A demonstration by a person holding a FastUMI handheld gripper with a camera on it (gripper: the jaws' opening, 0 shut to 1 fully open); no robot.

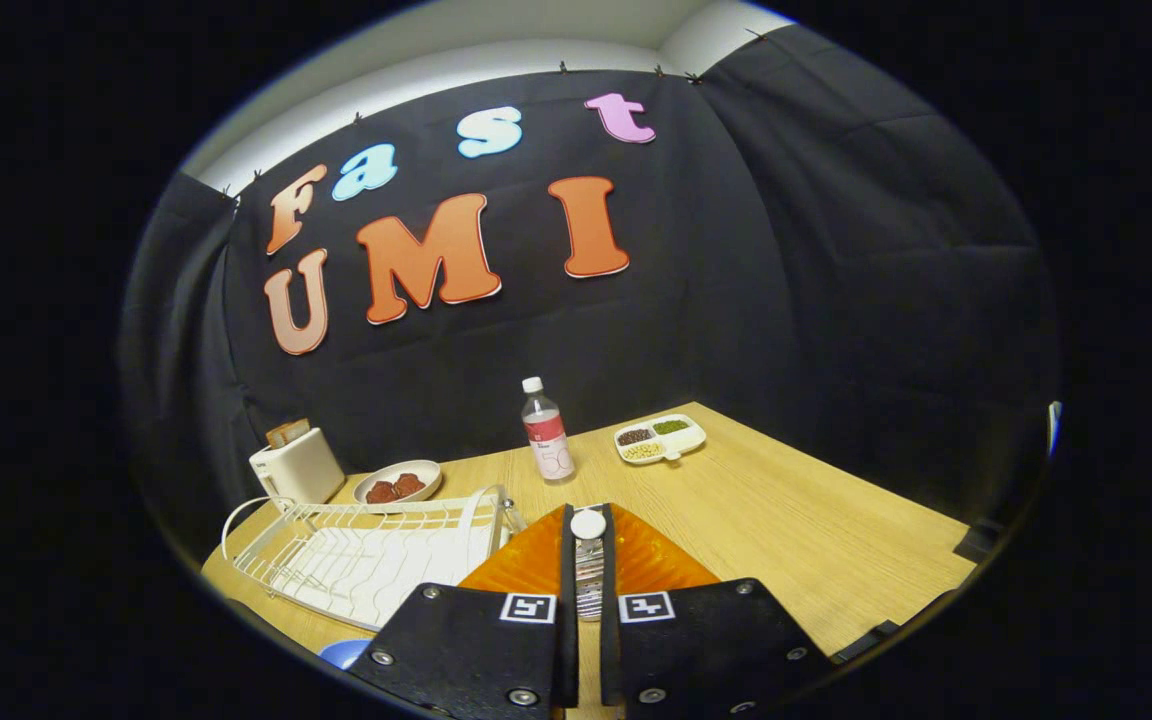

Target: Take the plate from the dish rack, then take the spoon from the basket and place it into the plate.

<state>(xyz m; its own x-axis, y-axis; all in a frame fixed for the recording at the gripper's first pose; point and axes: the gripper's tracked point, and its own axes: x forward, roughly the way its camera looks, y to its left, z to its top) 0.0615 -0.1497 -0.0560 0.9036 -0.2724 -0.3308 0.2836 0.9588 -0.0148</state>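
Black cloth walls close off the far sides of a pale wood-grain surface. Near its left edge lies the white wire dish rack, its slots empty as far as can be seen. The orange plate is between the gripper fingers, which are drawn nearly together and clamp its rim edge-on, so the plate is held upright and lifted ahead of the rack. It has a glossy, ribbed, translucent look, probably thin plastic: light, stiff, but slippery, so a firm pinch on the rim suits it best. A small white round part sits at the fingertips over the rim.

Beyond the rack stand a white toaster and a shallow bowl with dark reddish pieces. Toward the far edge stand a clear bottle with a white cap and a white divided tray of beans.
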